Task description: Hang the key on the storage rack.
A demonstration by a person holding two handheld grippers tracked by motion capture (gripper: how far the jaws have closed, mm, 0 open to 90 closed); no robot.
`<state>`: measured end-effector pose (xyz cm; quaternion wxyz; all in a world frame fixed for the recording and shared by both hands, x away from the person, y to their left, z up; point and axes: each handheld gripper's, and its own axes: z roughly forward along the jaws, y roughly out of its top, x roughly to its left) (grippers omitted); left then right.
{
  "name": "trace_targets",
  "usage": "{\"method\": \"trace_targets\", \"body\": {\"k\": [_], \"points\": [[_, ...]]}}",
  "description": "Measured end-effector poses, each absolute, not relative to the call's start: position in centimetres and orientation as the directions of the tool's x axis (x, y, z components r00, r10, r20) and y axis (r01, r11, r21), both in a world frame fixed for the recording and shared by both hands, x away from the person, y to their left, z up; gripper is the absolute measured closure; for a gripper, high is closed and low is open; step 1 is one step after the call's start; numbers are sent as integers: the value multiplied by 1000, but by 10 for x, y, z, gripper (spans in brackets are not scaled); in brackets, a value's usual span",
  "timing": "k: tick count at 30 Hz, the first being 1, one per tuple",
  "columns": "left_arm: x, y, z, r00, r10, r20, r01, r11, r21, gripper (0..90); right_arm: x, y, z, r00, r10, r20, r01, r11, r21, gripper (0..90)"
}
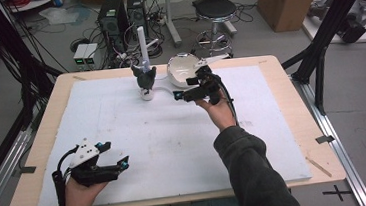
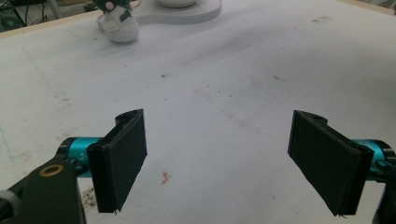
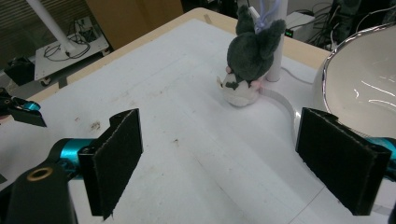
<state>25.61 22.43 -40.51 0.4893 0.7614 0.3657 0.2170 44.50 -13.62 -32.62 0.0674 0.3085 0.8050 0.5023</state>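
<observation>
right fingers: the right gripper (image 3: pixel 238 158) has its two flat black pads (image 3: pixel 116 158) spread wide with nothing between them; it hovers over the far middle of the counter, aimed at the plush toy.
left fingers: the left gripper (image 2: pixel 229 163) is also spread wide and empty, low over the near left of the white mat (image 2: pixel 233 93), well apart from the toy.
plush toy: a small dark grey stuffed animal (image 3: pixel 250 56) with upright ears, sitting in a pale egg-shaped cup; it stands on the far part of the mat, just in front of a white post (image 3: pixel 275 46) and beside the bowl.
how it should handle: probably very light and soft; the fuzzy body will give under the pads and is unlikely to slip. The pale bottom half looks smoother and rounder, so it may be firmer and more slippery.
where to hold: I would close on the plump grey middle, below the ears, from both sides; the ears are too floppy to hold it steady.
risk: being so light and top-heavy, it may tip if one pad touches first.
bowl: a glossy white bowl (image 3: pixel 369 79) with a shiny rim, hard and smooth, just right of the toy.
stand: the post rises from a flat white base (image 1: pixel 162 89) that curves round toward the bowl.
mat: matte, slightly scuffed white sheet over a pale wooden counter (image 1: pixel 290 88).
</observation>
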Motion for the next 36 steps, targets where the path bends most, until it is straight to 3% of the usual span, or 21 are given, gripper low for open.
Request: {"method": "trace_targets", "body": {"k": [36], "points": [[257, 229, -405, 610, 792, -31, 356, -238, 904, 163, 418, -155, -311, -820, 550, 160, 379, 311, 872, 119]]}}
